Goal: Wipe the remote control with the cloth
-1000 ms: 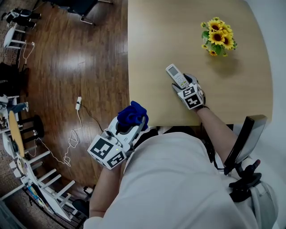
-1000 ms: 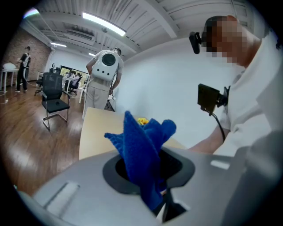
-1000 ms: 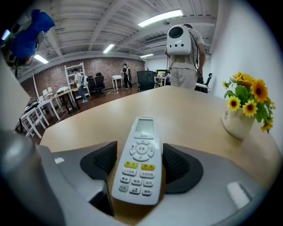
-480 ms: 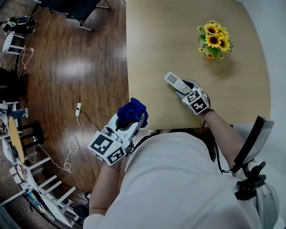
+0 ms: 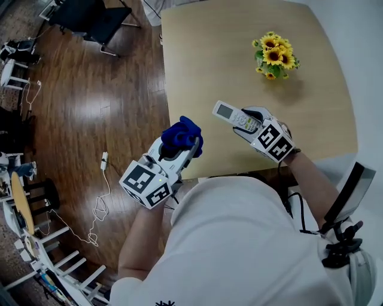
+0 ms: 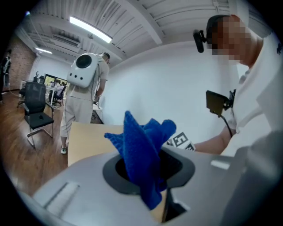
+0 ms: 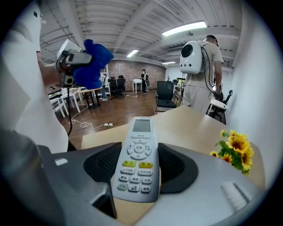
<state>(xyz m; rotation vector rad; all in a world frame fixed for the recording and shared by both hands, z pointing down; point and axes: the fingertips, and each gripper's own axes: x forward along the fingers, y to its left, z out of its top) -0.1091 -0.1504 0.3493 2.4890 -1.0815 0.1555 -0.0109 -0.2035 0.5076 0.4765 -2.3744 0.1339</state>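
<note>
Closest to the person's body, the left tongs are clamped on a bunched blue cloth, which sticks up out of them in folds. They hang off the table's near left corner, over the floor. Just to their right, the right tongs are closed on the lower, buttoned half of the white remote control, its screen end pointing toward the cloth. The remote appears lifted above the table near its front edge, though the steep view makes that hard to be sure of. Cloth and remote are near but apart, so wiping looks about to begin. The next move calls for bringing the cloth across onto the remote's face while the right tongs steady it. Nothing stands between them. Farther back on the table, a small bunch of sunflowers sits well clear. Beyond, the wooden floor carries a white cable and a black chair.
</note>
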